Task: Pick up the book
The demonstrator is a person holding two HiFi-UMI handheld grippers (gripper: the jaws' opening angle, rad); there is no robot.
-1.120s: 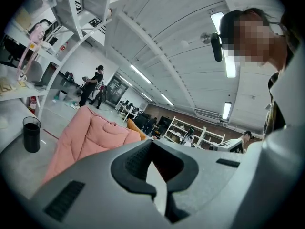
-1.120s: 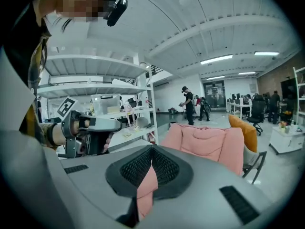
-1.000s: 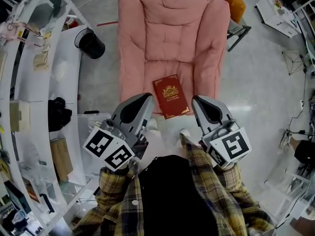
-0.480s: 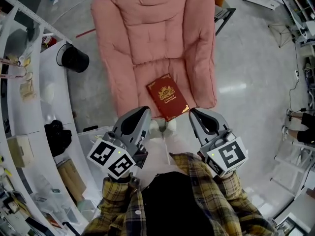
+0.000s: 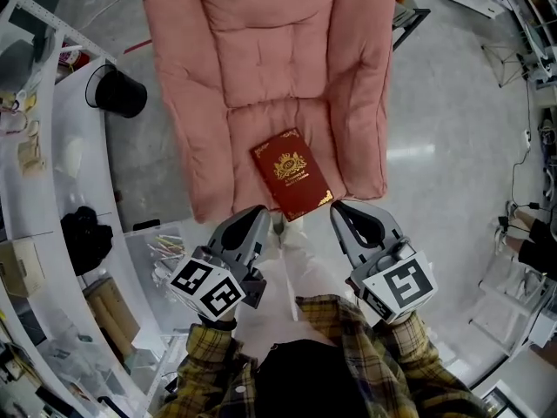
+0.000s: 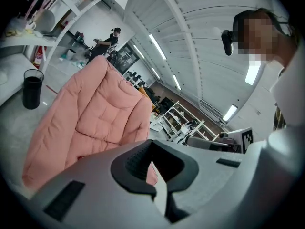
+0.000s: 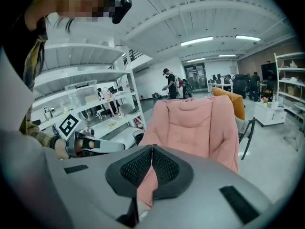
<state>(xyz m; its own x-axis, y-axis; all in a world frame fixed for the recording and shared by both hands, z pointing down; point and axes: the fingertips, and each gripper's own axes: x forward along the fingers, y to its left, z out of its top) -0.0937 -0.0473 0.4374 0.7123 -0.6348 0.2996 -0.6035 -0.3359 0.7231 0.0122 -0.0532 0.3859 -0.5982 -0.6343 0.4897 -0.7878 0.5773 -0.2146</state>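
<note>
The left gripper [image 5: 258, 211] is holding its jaws pressed together with nothing between them. The right gripper [image 5: 337, 206] is also keeping its jaws closed at the tips and is gripping nothing. Both are pointing toward the front edge of the pink cushioned chair [image 5: 261, 59]. The red book [image 5: 291, 174] with a gold emblem is lying flat on the seat at that front edge, turned at an angle. It is sitting just ahead of the gap between the two grippers, near both sets of tips and touching neither. Plaid sleeves [image 5: 213, 364] are showing behind the grippers. A black bin [image 5: 117, 93] is standing left of the chair, beside white shelving [image 5: 35, 233].
</note>
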